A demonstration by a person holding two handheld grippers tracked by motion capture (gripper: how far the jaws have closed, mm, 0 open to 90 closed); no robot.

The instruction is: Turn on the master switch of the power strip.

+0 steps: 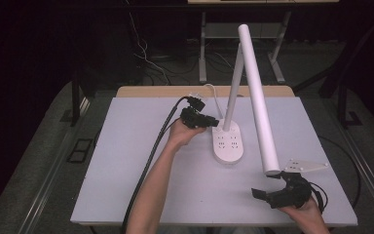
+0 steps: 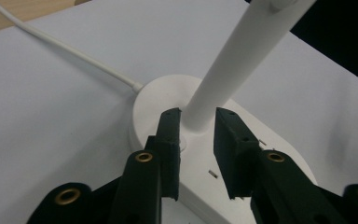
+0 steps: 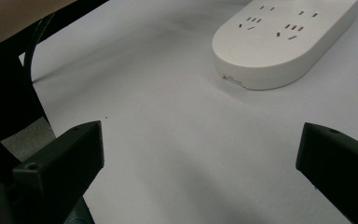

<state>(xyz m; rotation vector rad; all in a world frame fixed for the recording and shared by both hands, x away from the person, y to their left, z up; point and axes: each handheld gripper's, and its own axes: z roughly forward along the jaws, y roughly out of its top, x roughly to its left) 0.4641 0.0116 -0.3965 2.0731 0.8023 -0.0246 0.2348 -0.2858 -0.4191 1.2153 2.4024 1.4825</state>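
**A:** So what was going on in the high view? Using the lamp base (image 1: pixel 228 141) as the reference point.

**B:** The white lamp base with sockets sat about mid tabletop (image 1: pixel 126 161). The lamp's stem (image 1: pixel 233 87) rose from the far end of the base, and the long tube head (image 1: pixel 258 97) slanted down past the base on the right. The left claw (image 1: pixel 209 122) was right at the far-left end of the base, by the foot of the stem. The right claw (image 1: pixel 260 194) was well apart from the base, nearer the person and to its right, just under the low end of the tube.

**A:** And the left gripper view?

**B:** The left claw (image 2: pixel 196 135) had one jaw on each side of the stem (image 2: pixel 233 70), right where it met the base (image 2: pixel 154 100). The left-hand jaw looked to be touching the stem, the other had a sliver of gap, so not clamped, I'd say. A white cord (image 2: pixel 65 49) ran away from the base's far end.

**A:** Right gripper view?

**B:** The right claw (image 3: pixel 200 154) was spread wide apart with nothing but bare tabletop (image 3: pixel 168 116) between the jaws. The base (image 3: pixel 279 42) lay beyond it, well apart, sockets facing up.
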